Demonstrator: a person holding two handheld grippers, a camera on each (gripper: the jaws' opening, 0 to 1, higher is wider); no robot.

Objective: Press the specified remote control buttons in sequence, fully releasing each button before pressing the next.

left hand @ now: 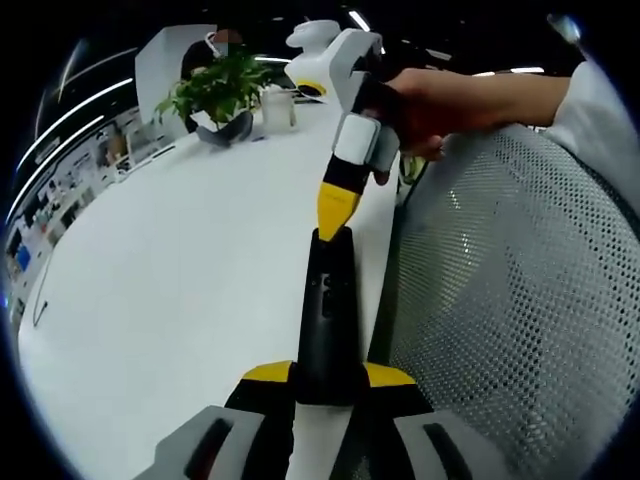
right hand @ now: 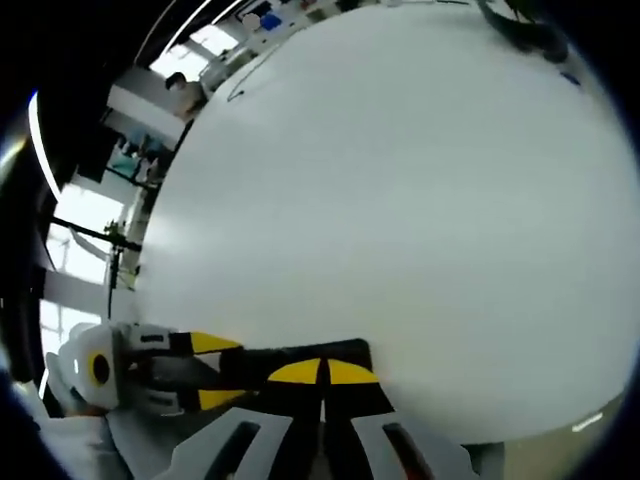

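**Remote clamped at one end, pressed at the other**

Left gripper view. Nearest: left gripper (left hand: 327, 385), yellow-tipped jaws pinching the near end of a long black remote control (left hand: 328, 315). Remote runs straight away from the jaws, along the edge of the white table (left hand: 180, 290); small buttons just visible on its upper face, too small to read. At the remote's far end: right gripper (left hand: 338, 205), coming down from above, yellow tips pressed together to a single point touching the remote's far tip. A hand (left hand: 430, 105) grips that tool's white body. Right of the remote, beyond the table edge: grey mesh chair back (left hand: 510, 290). Far past the remote, on the table: leafy green plant (left hand: 220, 90) in a dark pot, with a pale cup-like object (left hand: 278, 105) just beside it.

Right gripper view. Nearest: right gripper (right hand: 322, 375), yellow tips closed against each other with only a thin seam between, sitting on the black remote control (right hand: 300, 358). Left of it, the left gripper (right hand: 195, 370) holds the remote's other end. Beyond the remote: bare white table (right hand: 400, 180), then bright windows at far left.
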